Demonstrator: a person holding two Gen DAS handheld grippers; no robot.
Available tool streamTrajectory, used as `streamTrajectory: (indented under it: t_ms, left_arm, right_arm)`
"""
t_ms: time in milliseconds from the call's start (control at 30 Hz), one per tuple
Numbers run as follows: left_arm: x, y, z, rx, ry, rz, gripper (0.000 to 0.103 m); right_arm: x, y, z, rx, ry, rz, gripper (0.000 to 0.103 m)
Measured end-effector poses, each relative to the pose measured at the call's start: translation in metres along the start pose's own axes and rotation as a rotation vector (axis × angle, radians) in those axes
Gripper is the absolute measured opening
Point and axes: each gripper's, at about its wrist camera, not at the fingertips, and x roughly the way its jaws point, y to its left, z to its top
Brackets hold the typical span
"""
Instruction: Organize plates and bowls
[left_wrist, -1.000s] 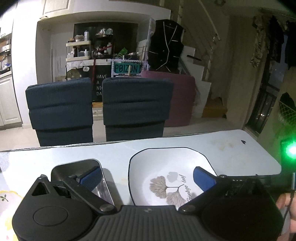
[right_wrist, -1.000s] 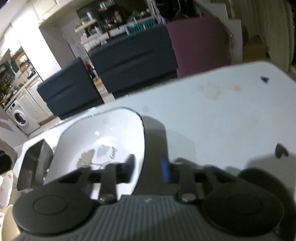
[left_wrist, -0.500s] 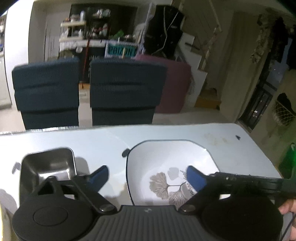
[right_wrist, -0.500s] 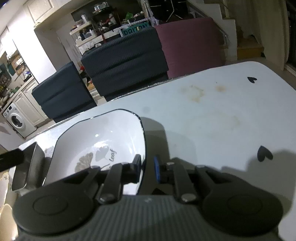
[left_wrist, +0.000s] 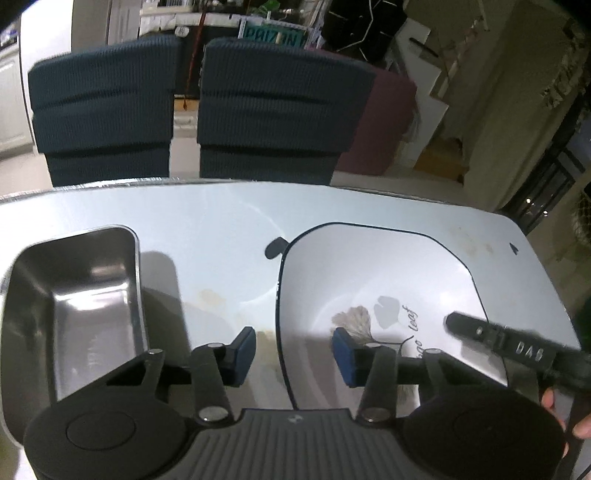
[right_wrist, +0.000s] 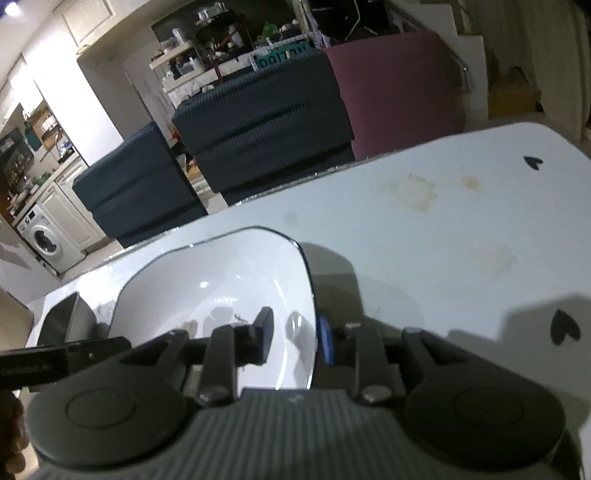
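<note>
The white plate (left_wrist: 373, 280), with its ginkgo-leaf print, lies flat on the desk (left_wrist: 221, 218), toward the right half and well back from the far edge. The left claw (left_wrist: 293, 350) has dropped toward it since a second ago, and its jaws have just been closing from wide to middling: they now straddle the plate's left rim, one blue pad outside over bare desk, the other over the plate's face, neither pressing yet. The right claw (right_wrist: 293, 341) has hardly moved; it sits narrow astride the plate's right rim, and its jaws have just opened a touch (whether the pads press the rim, I cannot tell). My reading is that a two-sided lift of the plate is being set up.

The steel tray (left_wrist: 74, 306) stands well apart to the left, near the desk's left edge, likely where stacking would go. Between tray and plate is bare desk, enough for the outer left pad. Right of the plate the desk is open apart from small dark heart marks (right_wrist: 563, 330). Two blue chairs (left_wrist: 184, 110) stand beyond the far edge.
</note>
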Motion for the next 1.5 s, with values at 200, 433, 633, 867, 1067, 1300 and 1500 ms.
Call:
streamTrajectory:
  t_ms: [200, 433, 633, 867, 1067, 1300, 1500]
  left_arm:
    - [0.011, 0.006, 0.003, -0.020, 0.030, -0.023, 0.017]
    - [0.004, 0.002, 0.002, -0.003, 0.011, -0.007, 0.016]
    - [-0.033, -0.014, 0.005, 0.051, -0.072, 0.036, 0.017]
    - [-0.101, -0.030, -0.003, 0.083, -0.151, 0.056, 0.017]
    - [-0.167, -0.046, -0.030, 0.085, -0.192, 0.065, 0.017]
    - [-0.230, -0.053, -0.082, 0.108, -0.228, 0.059, 0.016]
    - [-0.265, -0.043, -0.136, 0.065, -0.229, 0.050, 0.016]
  right_arm:
    - [0.004, -0.011, -0.001, 0.045, 0.030, 0.044, 0.020]
    - [0.000, -0.003, -0.005, -0.002, 0.022, 0.024, 0.018]
    - [-0.023, 0.015, -0.004, -0.075, -0.011, 0.025, 0.019]
    - [-0.074, 0.032, 0.003, -0.097, -0.065, 0.060, 0.019]
    - [-0.137, 0.049, -0.001, -0.139, -0.074, 0.087, 0.019]
    - [-0.208, 0.059, -0.032, -0.155, -0.066, 0.105, 0.019]
    - [-0.254, 0.072, -0.073, -0.204, -0.065, 0.100, 0.019]
